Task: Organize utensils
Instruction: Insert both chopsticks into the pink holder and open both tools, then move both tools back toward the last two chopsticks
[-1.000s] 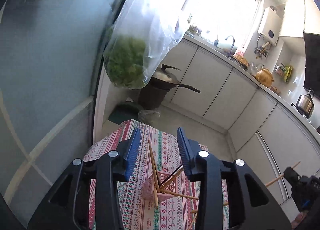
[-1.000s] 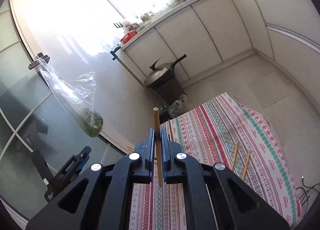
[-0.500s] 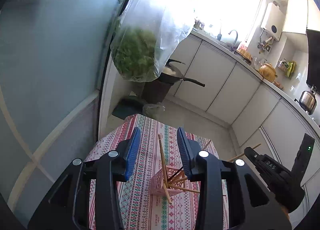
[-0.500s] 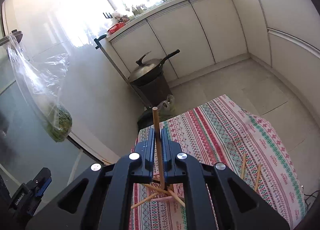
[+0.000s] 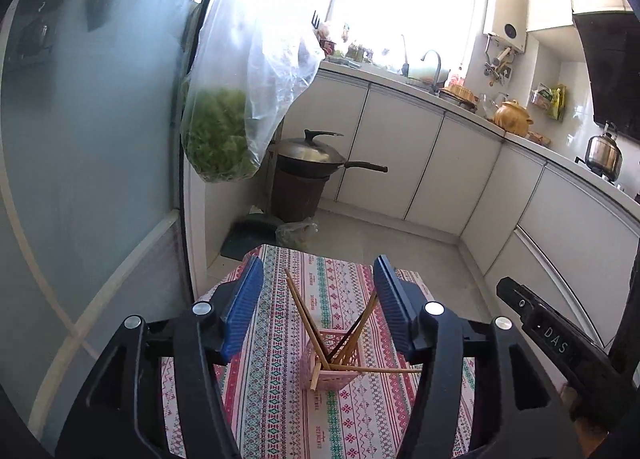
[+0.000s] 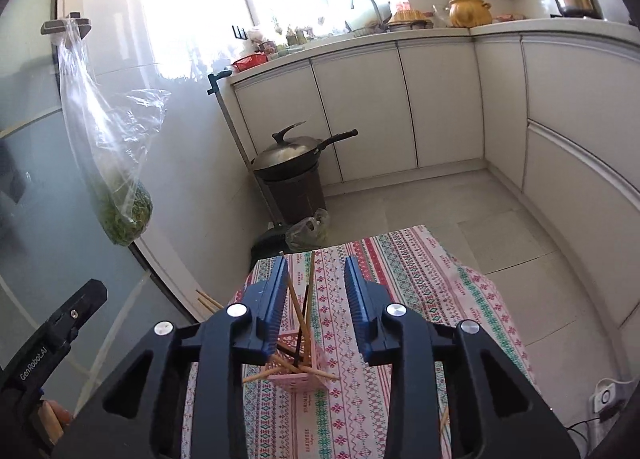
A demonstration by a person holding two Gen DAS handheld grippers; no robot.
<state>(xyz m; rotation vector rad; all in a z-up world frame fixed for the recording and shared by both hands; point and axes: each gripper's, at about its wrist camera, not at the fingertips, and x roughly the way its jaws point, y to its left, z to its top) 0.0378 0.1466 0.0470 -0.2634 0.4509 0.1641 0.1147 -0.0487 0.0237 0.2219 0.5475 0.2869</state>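
A pink slotted holder point(image 5: 334, 373) stands on the patterned tablecloth point(image 5: 280, 399) with several wooden chopsticks point(image 5: 302, 311) and a dark one leaning in it. My left gripper point(image 5: 318, 293) hovers just short of the holder. Its jaws are opening and grip nothing. In the right wrist view the holder point(image 6: 302, 379) sits below my right gripper point(image 6: 316, 289), whose jaws are opening. Two chopsticks point(image 6: 295, 299) rise out of the holder between the blue pads, and the pads do not press on them. A loose chopstick point(image 6: 444, 417) lies on the cloth at the right.
A lidded wok point(image 6: 292, 155) rests on a brown bin beyond the table. A plastic bag of greens point(image 5: 218, 139) hangs at the left by the glass door. White cabinets point(image 6: 440, 107) line the far side. A crumpled bag point(image 6: 308, 231) lies on the floor.
My right gripper carried its chopstick over the holder and let it go; the chopstick now stands in the holder. The left jaws have spread wider.
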